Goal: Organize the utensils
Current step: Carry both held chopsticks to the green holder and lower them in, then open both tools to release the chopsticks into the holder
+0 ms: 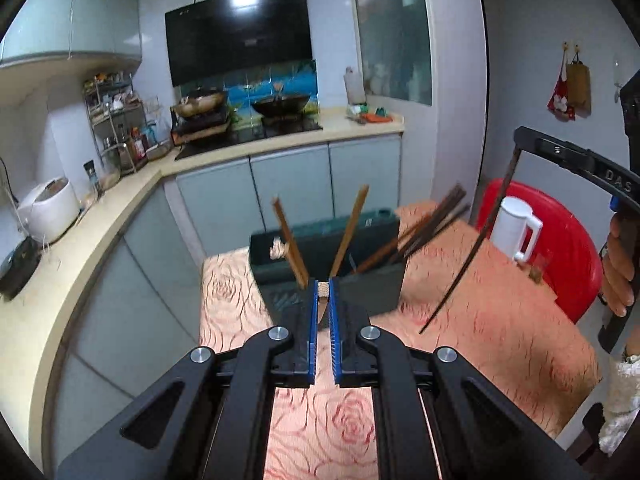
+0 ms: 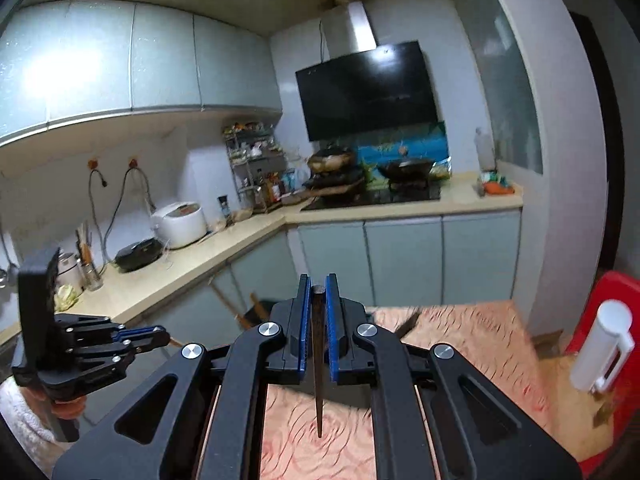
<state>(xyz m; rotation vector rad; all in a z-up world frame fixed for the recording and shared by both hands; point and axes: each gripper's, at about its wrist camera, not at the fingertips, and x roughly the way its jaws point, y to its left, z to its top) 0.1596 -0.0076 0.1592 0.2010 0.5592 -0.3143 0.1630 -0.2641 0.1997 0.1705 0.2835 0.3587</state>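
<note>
Right wrist view: right tool (image 2: 318, 288) clenched on a dark wooden chopstick (image 2: 319, 376) mid-frame, left tool (image 1: 323, 286) pinching a light wooden utensil (image 1: 323, 290) before the dark green holder (image 1: 372, 284).

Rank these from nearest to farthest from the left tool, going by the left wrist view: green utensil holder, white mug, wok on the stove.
1. Green utensil holder: just beyond the left tool, straight ahead on the table.
2. White mug: farther back, on the right, by the red chair.
3. Wok: farthest, on the stove across the kitchen, ahead and slightly left.
</note>
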